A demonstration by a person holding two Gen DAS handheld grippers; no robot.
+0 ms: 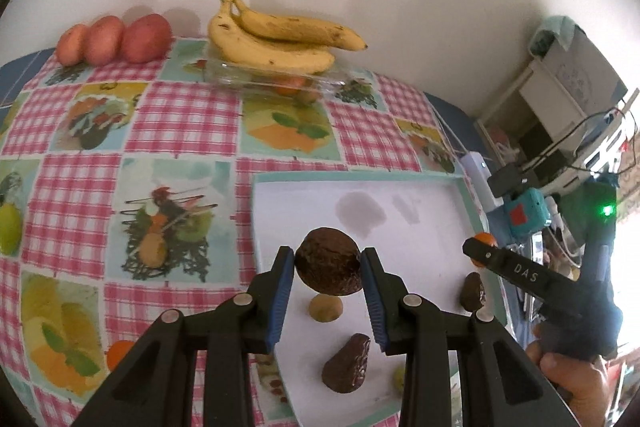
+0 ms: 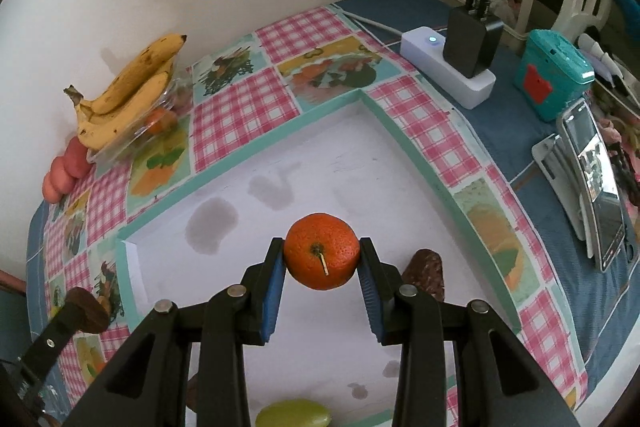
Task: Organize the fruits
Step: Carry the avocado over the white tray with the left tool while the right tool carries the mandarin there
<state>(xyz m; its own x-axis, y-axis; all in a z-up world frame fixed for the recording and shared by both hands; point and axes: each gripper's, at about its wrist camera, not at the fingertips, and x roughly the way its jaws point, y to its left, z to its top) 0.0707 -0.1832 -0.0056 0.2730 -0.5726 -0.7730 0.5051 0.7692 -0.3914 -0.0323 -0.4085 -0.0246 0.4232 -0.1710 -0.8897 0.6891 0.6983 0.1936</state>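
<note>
Fruits are mid-sort: left hand-held gripper point(image 1: 327, 269) clamps a wrinkled dark-brown avocado point(image 1: 328, 261) above the white shallow tray point(image 1: 400, 195) – likely soft, bruisable; right hand-held gripper point(image 2: 322, 259) holds a round orange tangerine point(image 2: 322, 251) at its sides – firm, light.

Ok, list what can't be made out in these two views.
- Fruit in the clear container, left wrist view: hidden under the bananas.
- Green fruit, right wrist view: cut off by the bottom edge.
- Small fruit, left wrist view: partly hidden behind the avocado in the left tongs.
</note>
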